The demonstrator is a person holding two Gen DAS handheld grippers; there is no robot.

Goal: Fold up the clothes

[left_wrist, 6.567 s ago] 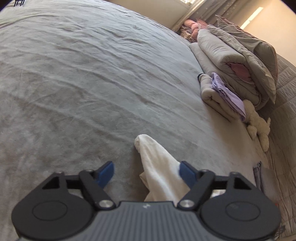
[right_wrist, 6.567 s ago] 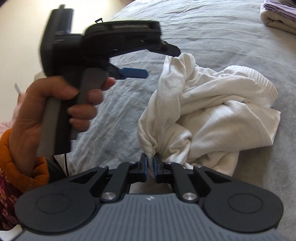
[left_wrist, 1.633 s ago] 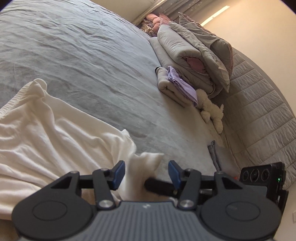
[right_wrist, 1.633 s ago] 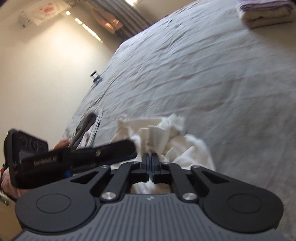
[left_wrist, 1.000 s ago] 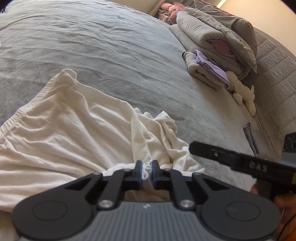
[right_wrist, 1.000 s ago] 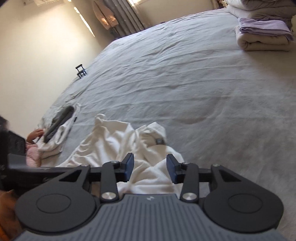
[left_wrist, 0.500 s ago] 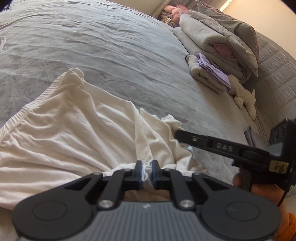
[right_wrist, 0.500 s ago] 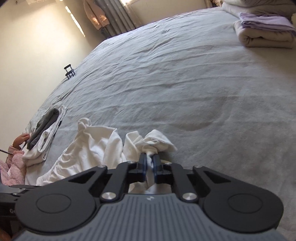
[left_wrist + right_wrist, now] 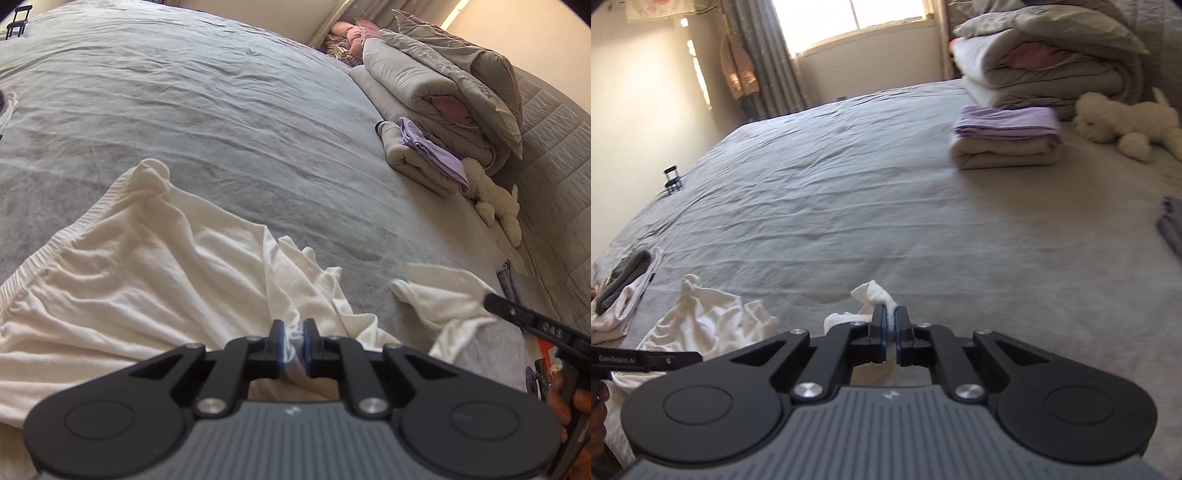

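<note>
Two hand-held grippers | left (image 9: 294,341), right (image 9: 890,326) | each clamped on white garment (image 9: 147,266)

Left gripper (image 9: 293,345): jaws pinched nearly together at 12 o'clock of the frame, white cloth (image 9: 140,280) clamped between the blue pads; fingers level, pointing forward low over the bed.

Right gripper (image 9: 891,334): jaws likewise closed on a fold of the same cloth, narrow gap between pads filled with fabric.

Right gripper's black finger visible at 3 o'clock in the left view; right hand (image 9: 570,406) wraps its handle at 4 o'clock.
</note>
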